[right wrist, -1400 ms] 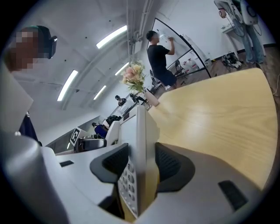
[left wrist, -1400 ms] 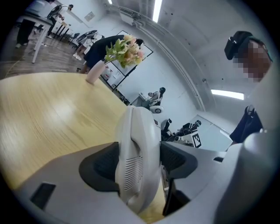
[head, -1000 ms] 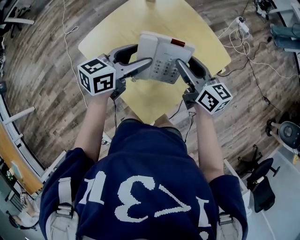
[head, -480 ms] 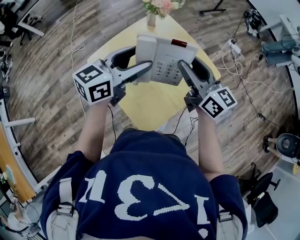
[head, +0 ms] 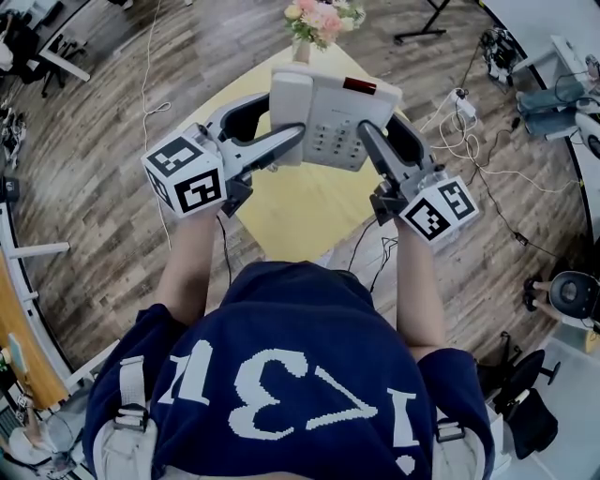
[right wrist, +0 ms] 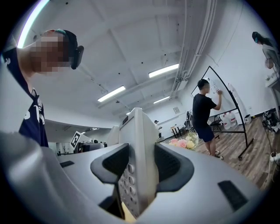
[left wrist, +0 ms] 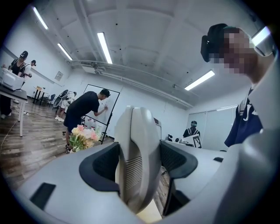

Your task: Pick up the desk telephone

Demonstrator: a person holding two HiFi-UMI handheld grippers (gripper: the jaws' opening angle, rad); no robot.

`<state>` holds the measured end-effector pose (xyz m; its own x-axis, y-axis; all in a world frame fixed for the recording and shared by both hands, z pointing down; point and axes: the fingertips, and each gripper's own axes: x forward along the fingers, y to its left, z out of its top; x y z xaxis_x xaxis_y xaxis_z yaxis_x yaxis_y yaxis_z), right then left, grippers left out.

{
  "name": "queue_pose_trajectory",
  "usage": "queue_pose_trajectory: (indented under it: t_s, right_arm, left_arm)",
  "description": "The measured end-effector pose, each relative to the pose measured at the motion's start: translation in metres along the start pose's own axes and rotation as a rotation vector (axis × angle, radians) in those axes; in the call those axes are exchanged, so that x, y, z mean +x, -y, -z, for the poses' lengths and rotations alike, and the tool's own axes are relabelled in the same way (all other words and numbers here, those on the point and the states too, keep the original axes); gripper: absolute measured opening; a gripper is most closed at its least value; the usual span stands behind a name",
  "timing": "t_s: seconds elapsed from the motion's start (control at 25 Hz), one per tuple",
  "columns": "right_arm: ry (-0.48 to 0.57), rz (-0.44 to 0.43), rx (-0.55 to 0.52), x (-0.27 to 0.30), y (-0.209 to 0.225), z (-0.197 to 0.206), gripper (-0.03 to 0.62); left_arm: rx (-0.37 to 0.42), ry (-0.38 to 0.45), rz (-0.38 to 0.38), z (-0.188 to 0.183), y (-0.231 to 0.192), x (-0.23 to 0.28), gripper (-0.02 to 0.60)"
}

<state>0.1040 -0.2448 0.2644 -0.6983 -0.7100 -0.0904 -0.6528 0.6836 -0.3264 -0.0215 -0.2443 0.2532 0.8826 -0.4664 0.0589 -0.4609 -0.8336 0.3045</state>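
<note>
Yellow table point(head: 291, 211) beneath, desk telephone point(head: 330, 105) seemingly aloft, left tongs point(head: 284, 114) and right tongs point(head: 378, 124) clamping opposite edges.

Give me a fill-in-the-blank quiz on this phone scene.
The phone is clamped by ___ grippers, one at each side.
Between the jaws of the left gripper sits the phone's ___, not its keypad.
The table below is ___ in colour.
The vase at its far end holds ___.
Missing words: two; handset; yellow; flowers.
</note>
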Motion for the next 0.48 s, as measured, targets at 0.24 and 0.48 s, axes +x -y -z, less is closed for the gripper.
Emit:
queue_pose_trajectory:
  t_s: [0.24, 0.48]
  right_arm:
    - [0.01, -0.008, 0.006, -0.003, 0.01, -0.011, 0.201]
    - [0.008, -0.008, -0.004, -0.001, 0.014, -0.01, 0.201]
  left_arm:
    - [0.008, 0.003, -0.011, -0.009, 0.003, 0.013, 0.308]
    - [0.004, 0.006, -0.013, -0.006, -0.001, 0.016, 0.307]
